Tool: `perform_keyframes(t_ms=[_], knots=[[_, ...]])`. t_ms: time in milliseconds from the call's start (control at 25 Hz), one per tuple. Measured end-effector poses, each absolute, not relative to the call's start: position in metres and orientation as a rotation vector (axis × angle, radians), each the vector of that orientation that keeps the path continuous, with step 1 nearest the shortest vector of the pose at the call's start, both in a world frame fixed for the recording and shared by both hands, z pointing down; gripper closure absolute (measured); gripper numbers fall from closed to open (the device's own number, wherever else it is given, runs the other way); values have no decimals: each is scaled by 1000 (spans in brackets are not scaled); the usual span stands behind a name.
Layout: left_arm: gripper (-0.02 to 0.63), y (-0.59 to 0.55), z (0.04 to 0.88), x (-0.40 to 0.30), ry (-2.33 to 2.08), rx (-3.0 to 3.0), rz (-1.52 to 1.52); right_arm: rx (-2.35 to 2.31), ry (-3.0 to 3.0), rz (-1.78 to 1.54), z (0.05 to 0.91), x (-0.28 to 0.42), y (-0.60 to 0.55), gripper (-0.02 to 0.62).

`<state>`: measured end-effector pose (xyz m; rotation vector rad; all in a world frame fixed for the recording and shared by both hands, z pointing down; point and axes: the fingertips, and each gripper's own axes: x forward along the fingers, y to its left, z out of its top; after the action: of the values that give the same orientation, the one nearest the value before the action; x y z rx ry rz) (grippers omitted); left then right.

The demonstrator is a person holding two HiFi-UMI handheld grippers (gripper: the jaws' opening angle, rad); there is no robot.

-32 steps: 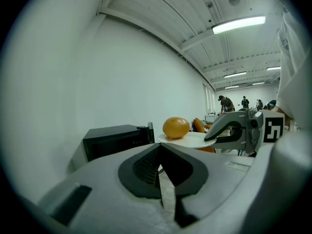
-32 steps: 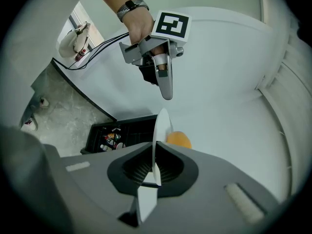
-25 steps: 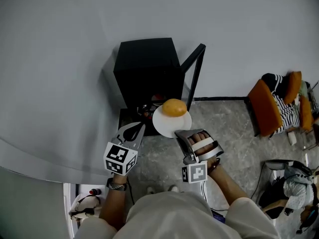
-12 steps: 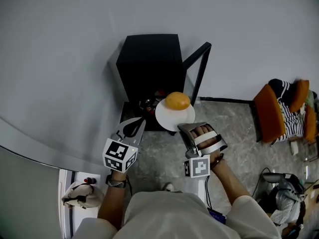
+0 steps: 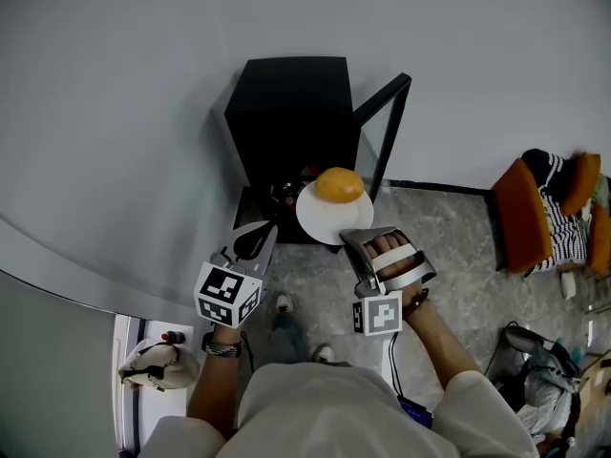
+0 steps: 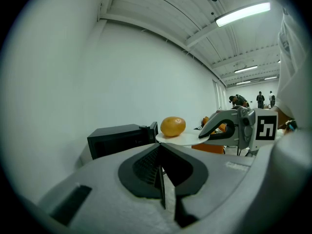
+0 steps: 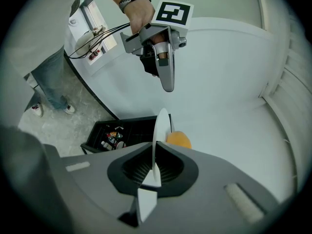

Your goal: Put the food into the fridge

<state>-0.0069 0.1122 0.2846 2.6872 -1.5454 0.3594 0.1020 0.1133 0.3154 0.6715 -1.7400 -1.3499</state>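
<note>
A black mini fridge (image 5: pixel 286 113) stands against the white wall with its door (image 5: pixel 387 132) swung open to the right. My right gripper (image 5: pixel 351 243) is shut on the rim of a white plate (image 5: pixel 325 219), and an orange (image 5: pixel 339 185) rests on the plate just in front of the fridge opening. In the right gripper view the plate (image 7: pixel 161 130) shows edge-on between the jaws, with the orange (image 7: pixel 178 140) behind it. My left gripper (image 5: pixel 256 243) hovers left of the plate, shut and holding nothing. From the left gripper view the orange (image 6: pixel 173 126) and plate (image 6: pixel 183 138) sit beside the fridge (image 6: pixel 122 138).
Small bottles and jars (image 7: pixel 111 137) fill a lower compartment of the fridge. Orange chairs with a striped cloth (image 5: pixel 539 213) stand at the right. A white cart with cables (image 5: pixel 153 365) is at the lower left. A leg in jeans (image 5: pixel 279 332) stands on the grey floor.
The fridge has drifted slightly up and right in the head view. Both grippers and the plate keep their spacing. A leg in jeans has come into sight below.
</note>
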Motion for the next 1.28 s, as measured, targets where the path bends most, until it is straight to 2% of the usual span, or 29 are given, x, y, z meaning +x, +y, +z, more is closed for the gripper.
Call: perform_keyframes(t_ms=[400, 1280], knots=[[606, 106, 288, -8, -1545, 2705, 348, 692, -1725, -1367, 317, 102, 107, 575], [606, -28, 291, -61, -1476, 2708, 337, 716, -1703, -1376, 320, 47, -8, 575]])
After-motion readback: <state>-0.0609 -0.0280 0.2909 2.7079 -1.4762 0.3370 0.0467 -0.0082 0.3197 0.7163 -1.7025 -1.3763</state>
